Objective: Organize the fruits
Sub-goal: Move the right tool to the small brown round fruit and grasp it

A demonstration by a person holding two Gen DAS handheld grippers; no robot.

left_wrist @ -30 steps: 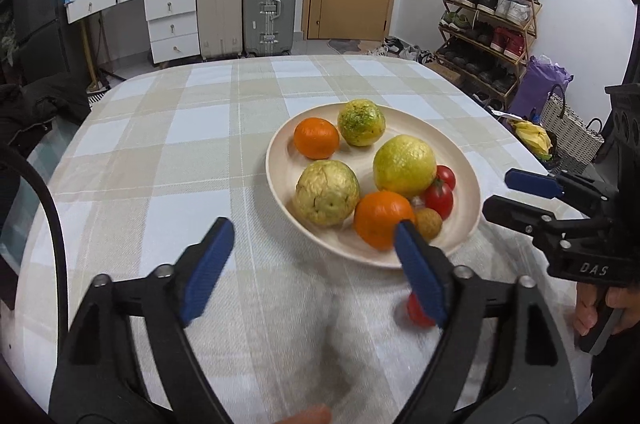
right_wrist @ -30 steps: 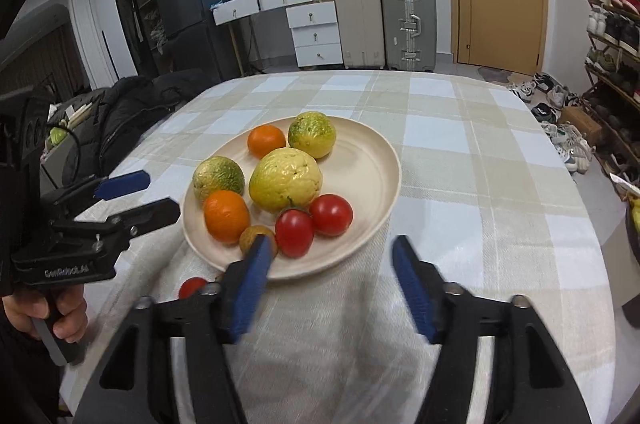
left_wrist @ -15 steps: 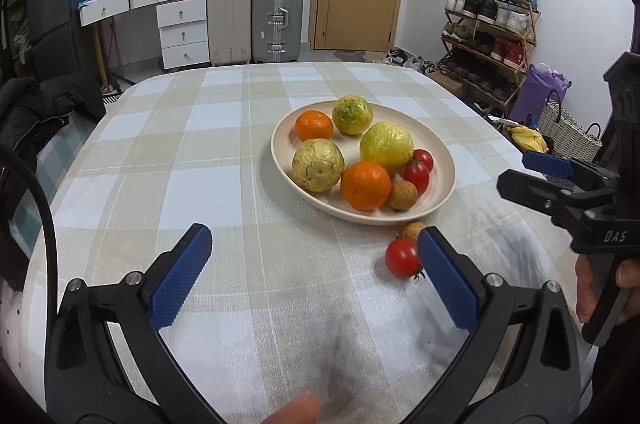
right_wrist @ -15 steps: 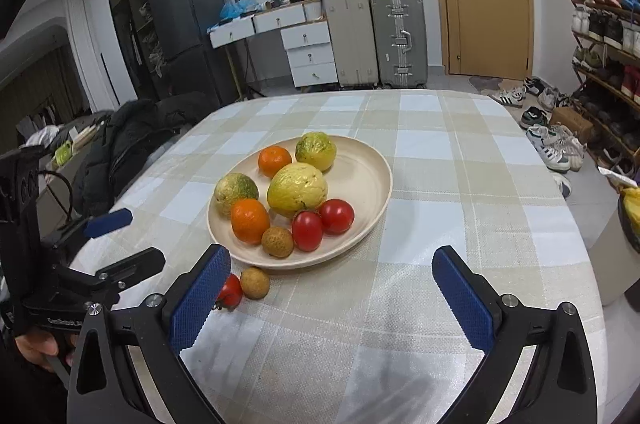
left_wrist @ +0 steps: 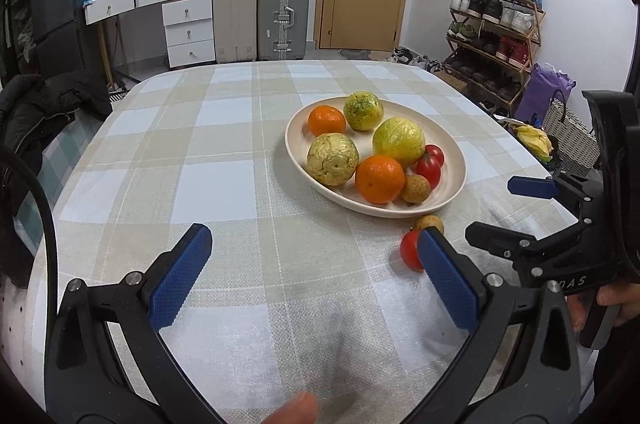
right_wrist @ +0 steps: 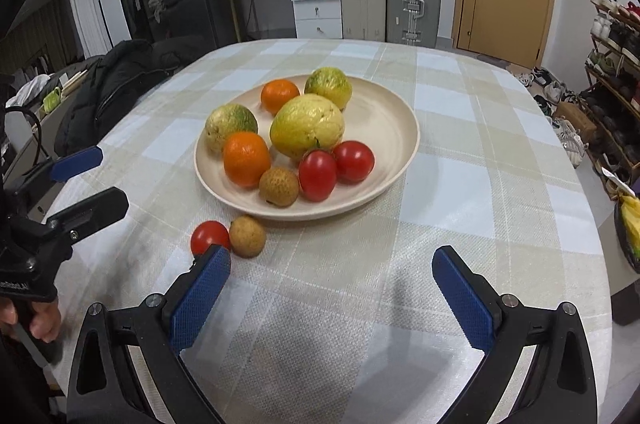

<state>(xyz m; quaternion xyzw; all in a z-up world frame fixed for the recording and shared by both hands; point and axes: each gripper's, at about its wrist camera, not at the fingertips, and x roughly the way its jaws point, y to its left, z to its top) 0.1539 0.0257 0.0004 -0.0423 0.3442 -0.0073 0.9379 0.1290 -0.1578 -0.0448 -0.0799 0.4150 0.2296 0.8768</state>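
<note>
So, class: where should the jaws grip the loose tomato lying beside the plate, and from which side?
Grip the tomato across its round middle, coming from above. The small brown fruit sits right against one side and the plate is close behind, so close the jaws across its free sides.

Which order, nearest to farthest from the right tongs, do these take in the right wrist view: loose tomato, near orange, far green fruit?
1. Loose tomato, on the cloth beside the left finger of the right tongs.
2. Near orange, plate's near left.
3. Far green fruit, plate's back.
</note>
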